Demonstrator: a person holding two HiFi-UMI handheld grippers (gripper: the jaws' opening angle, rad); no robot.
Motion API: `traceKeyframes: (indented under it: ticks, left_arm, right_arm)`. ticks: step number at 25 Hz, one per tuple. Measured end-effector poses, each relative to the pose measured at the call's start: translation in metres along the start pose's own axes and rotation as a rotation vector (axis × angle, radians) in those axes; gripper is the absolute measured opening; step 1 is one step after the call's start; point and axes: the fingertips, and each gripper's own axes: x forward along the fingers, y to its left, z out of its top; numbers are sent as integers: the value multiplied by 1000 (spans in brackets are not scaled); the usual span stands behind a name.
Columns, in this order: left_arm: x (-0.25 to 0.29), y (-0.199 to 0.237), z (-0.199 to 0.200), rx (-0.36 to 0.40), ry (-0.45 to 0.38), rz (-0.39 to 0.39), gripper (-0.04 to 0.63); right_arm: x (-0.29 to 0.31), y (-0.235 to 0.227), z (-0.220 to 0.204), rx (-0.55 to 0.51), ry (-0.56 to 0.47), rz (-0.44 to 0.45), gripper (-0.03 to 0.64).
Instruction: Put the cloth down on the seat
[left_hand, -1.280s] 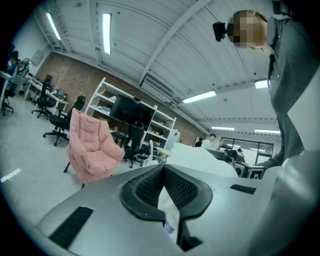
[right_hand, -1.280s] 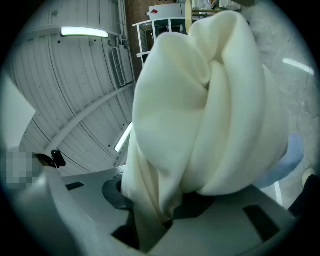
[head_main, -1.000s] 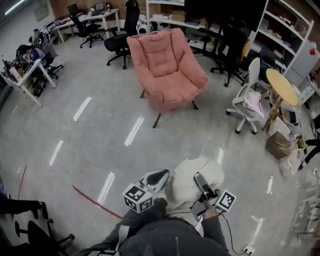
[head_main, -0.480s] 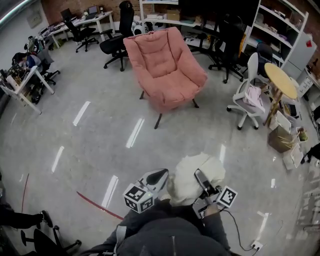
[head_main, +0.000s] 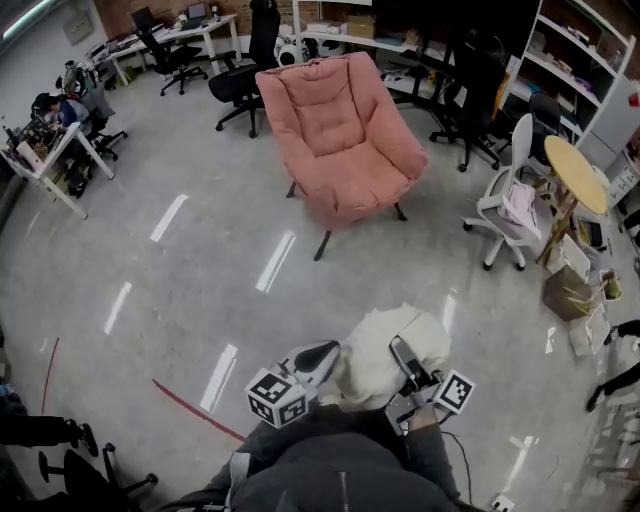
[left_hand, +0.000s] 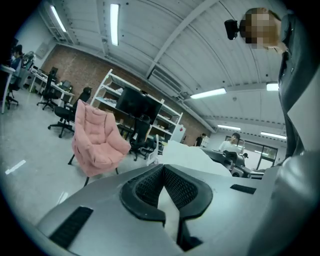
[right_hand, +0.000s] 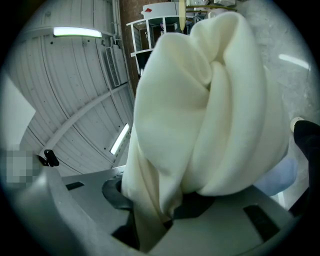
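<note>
While right gripper (head_main: 407, 365) fingers clamp bunched cloth (head_main: 385, 338), left gripper (head_main: 316, 353) fingers closed on its edge.

Your cloth (head_main: 385, 335) is creamy white and soft. It is bunched up into a puffy ball with deep folds. Your right gripper (head_main: 398, 348) pinches its lower folds and holds it up over the floor. The seat (head_main: 340, 140) is a big pink padded chair on thin dark legs, well apart from the cloth.
</note>
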Motion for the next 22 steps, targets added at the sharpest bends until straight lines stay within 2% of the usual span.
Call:
traceKeyframes:
  ticks: [14, 22]
  left_arm:
    - [132, 83, 74, 8, -42, 92, 9]
    - [192, 120, 93, -17, -54, 157, 9]
  right_arm:
    - [114, -25, 121, 14, 117, 23, 147]
    - [162, -50, 175, 58, 180, 7, 147]
